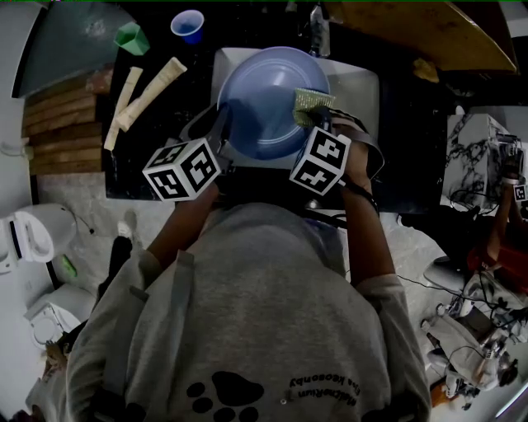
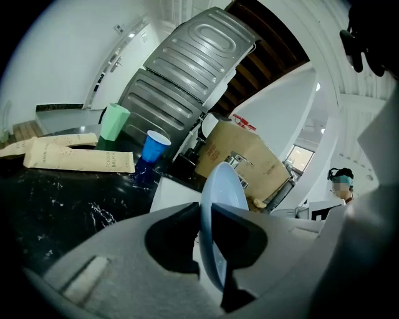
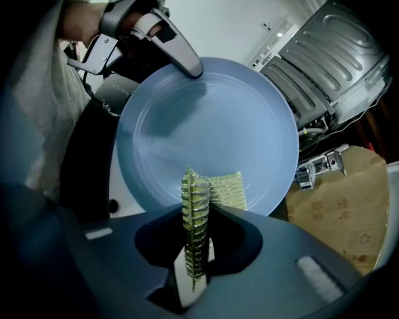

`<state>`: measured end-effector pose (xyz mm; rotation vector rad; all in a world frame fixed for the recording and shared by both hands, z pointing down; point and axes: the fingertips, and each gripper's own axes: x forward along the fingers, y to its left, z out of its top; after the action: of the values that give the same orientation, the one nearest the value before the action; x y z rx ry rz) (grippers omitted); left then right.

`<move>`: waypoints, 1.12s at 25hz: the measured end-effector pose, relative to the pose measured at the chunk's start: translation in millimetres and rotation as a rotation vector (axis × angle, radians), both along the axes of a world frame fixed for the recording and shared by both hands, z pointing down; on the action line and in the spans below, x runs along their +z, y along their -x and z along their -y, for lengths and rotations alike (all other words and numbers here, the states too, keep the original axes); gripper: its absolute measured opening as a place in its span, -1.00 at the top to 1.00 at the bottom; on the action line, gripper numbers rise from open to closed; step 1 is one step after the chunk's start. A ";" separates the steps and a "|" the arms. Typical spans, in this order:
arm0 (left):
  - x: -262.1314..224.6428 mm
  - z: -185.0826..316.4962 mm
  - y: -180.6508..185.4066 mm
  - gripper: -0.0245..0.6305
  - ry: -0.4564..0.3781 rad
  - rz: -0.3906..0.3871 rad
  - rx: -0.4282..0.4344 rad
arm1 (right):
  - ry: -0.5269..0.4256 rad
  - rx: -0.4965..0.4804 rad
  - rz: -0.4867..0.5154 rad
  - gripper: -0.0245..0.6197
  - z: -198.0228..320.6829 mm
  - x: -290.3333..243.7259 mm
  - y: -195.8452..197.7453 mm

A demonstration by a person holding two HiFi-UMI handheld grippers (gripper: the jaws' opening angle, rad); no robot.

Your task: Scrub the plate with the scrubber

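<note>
A pale blue plate (image 1: pixel 262 100) is held over the white sink (image 1: pixel 360 82). My left gripper (image 1: pixel 216 136) is shut on the plate's near left rim; in the left gripper view the plate (image 2: pixel 219 205) stands edge-on between the jaws of my left gripper (image 2: pixel 208 218). My right gripper (image 1: pixel 323 124) is shut on a green-gold mesh scrubber (image 1: pixel 312 104), which lies against the plate's right side. In the right gripper view the scrubber (image 3: pixel 196 218) stands folded between the jaws of my right gripper (image 3: pixel 198 205), its free flap resting on the plate (image 3: pixel 212 131).
On the black counter to the left lie two tan toothbrush packets (image 1: pixel 148 91), a green cup (image 1: pixel 132 38) and a blue cup (image 1: pixel 188 25). A faucet (image 1: pixel 318 31) stands behind the sink. A cardboard box (image 2: pixel 243 162) and a washing machine (image 2: pixel 181 68) stand beyond.
</note>
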<state>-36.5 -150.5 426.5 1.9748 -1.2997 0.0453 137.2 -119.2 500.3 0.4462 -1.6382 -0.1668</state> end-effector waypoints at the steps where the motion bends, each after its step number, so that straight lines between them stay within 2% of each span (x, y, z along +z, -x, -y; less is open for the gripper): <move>1: -0.1 0.3 1.2 0.79 0.000 0.001 -0.004 | 0.022 -0.001 0.000 0.71 -4.8 2.8 1.0; 17: 4.1 -0.6 7.5 0.79 0.003 0.017 -0.040 | 0.368 -0.070 0.087 0.71 -85.6 18.7 34.9; 25: 7.6 -2.3 6.7 0.79 0.008 0.031 -0.039 | 0.508 -0.123 0.180 0.71 -116.5 -5.1 53.9; 28: 9.9 -3.4 5.3 0.79 0.012 0.043 -0.032 | 0.520 -0.144 0.246 0.71 -121.5 -22.4 61.9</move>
<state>-41.8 -147.1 436.4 1.9516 -1.3555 0.0804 75.3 2.3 477.9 -0.0523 -1.8750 0.2140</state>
